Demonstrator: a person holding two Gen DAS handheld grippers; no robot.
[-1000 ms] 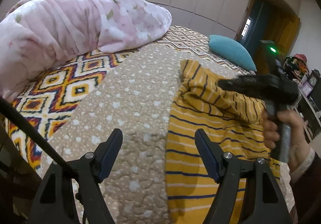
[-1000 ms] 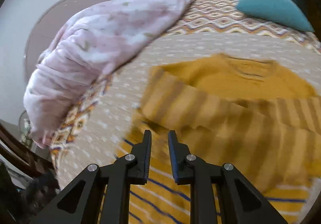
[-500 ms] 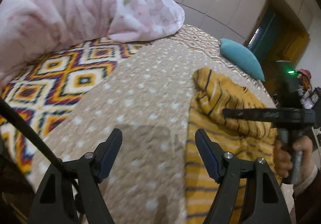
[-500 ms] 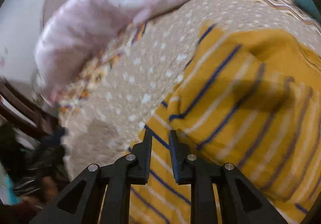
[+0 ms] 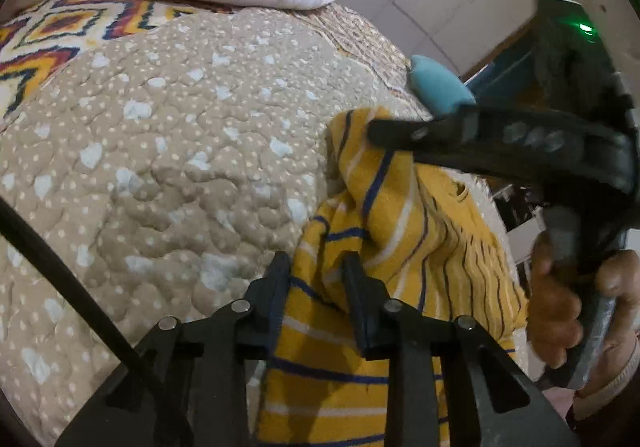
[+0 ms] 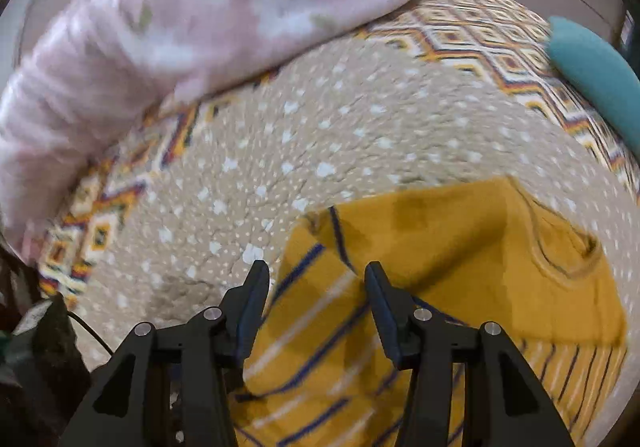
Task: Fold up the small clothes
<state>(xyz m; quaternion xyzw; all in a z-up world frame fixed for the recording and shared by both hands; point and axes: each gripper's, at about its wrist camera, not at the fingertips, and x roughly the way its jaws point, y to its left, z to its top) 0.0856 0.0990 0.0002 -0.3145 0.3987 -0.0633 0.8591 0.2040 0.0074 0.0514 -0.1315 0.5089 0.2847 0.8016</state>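
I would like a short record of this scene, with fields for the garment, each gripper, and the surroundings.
garment: yellow knitted garment with blue and white stripes, partly folded, on beige dotted quilt
left gripper: closed on a raised fold of the garment
right gripper: open, above the garment
nearby: pink floral blanket, teal cushion

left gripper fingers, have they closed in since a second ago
Yes: the left gripper, wide open over the beige dotted quilt before, now pinches the yellow striped shirt.
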